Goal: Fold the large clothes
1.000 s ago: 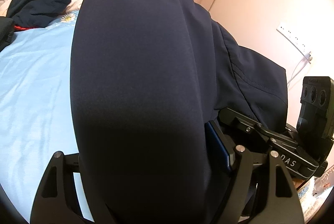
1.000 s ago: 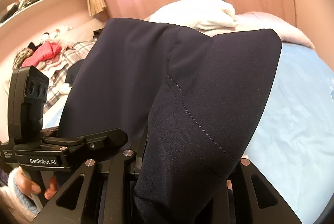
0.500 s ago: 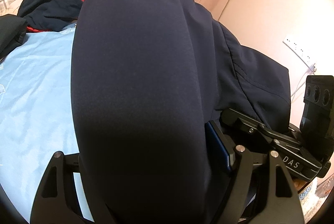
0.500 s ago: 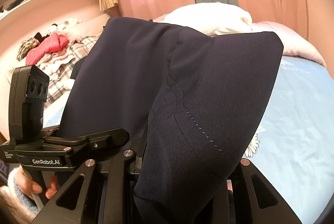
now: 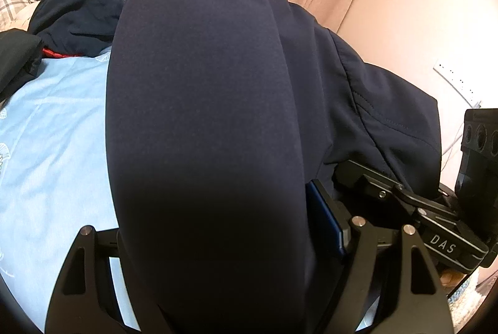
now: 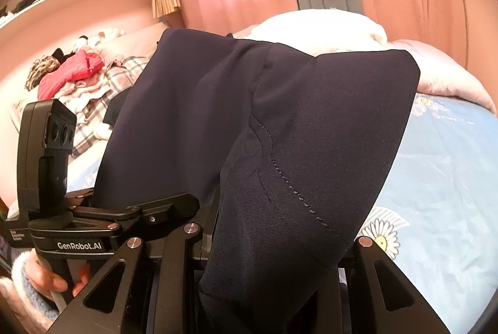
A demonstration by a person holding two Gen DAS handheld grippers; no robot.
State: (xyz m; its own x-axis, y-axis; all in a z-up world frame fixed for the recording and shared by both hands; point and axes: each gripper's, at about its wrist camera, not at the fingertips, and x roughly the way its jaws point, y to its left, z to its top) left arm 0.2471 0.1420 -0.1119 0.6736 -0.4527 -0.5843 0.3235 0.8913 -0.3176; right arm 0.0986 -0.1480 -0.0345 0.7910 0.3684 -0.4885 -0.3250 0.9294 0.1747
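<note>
Navy garment [image 5: 202,116] bunched thick and carried above the pale blue bedsheet [image 5: 46,147], mid-transfer by the look of it, gripped wide by left gripper [image 5: 214,240] and narrower by right gripper [image 6: 274,243]; next, lowering and spreading flat.

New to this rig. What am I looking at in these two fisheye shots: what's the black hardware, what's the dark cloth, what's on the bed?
No robot arm: a person holds one two-finger gripper in each hand, each with a fisheye camera looking along its fingers. One view is from the left gripper, the other from the right gripper. Both are shut on the same navy garment, which drapes over the lenses. Below lies a light blue bedsheet with daisy prints. Further back are a dark clothes heap and a red and plaid pile. A hand grips the other gripper's handle.
</note>
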